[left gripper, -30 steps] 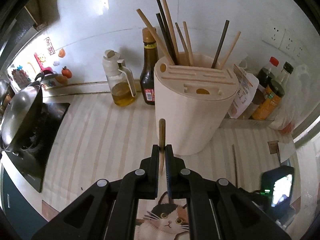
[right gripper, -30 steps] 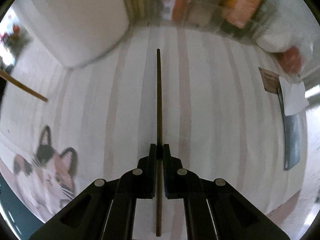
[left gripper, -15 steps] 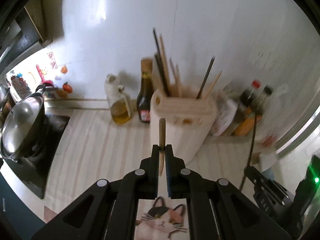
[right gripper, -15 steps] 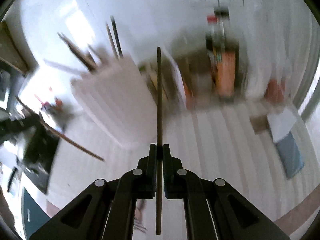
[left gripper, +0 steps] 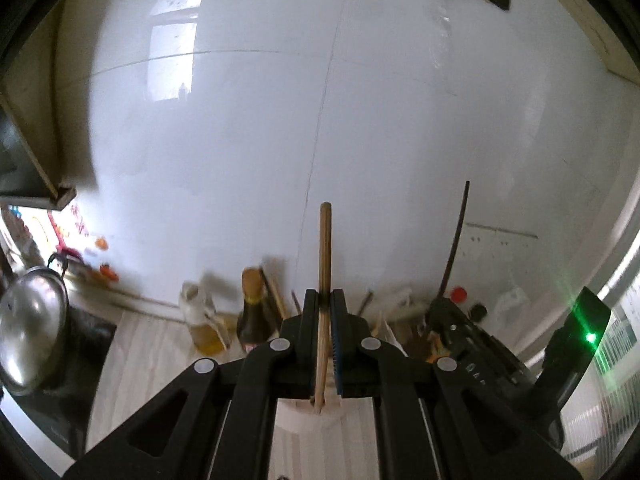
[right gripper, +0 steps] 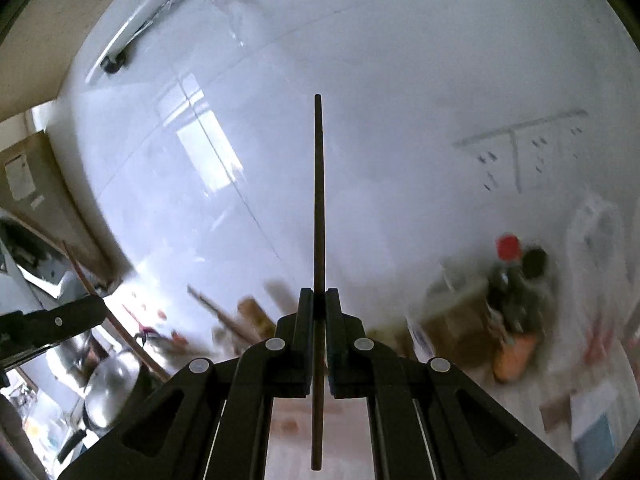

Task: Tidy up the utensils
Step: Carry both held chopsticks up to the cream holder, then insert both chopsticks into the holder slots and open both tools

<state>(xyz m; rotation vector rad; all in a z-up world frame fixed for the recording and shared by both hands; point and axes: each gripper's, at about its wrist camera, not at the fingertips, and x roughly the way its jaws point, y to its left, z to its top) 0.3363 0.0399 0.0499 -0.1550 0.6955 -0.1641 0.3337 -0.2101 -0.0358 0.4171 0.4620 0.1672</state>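
- pot (left gripper: 30,328) on the stove at far left, well apart from the work; not part of this step.
- oil jug (left gripper: 204,326) and dark sauce bottle (left gripper: 252,312) stand against the white wall, just left of the holder; they limit approach from that side.
- left gripper (left gripper: 325,334): jaws nearly fully closed, pinching a light wooden chopstick (left gripper: 325,264). stick runs straight out along the fingers, so the tip can be steered like a pointer.
- utensil holder (left gripper: 298,416): pale, mostly hidden under the left gripper; other sticks poke up behind the jaws. judged target for both chopsticks.
- grip sits near the stick's lower third, long end forward. likely so it can be tipped down into the holder's opening.
- right gripper (right gripper: 318,332): jaws also almost shut, clamped on a thin dark chopstick (right gripper: 318,200), held mid-length and aligned with the fingers.
- in the left view the right gripper shows at lower right with its dark stick rising from it, beside the holder, apart from the left.
- bottles with red and black caps (right gripper: 516,280) sit right of the holder; blurred.
- both sticks are off the counter, not yet in the holder. next call: tilt tips down, insert one at a time to avoid clashing.
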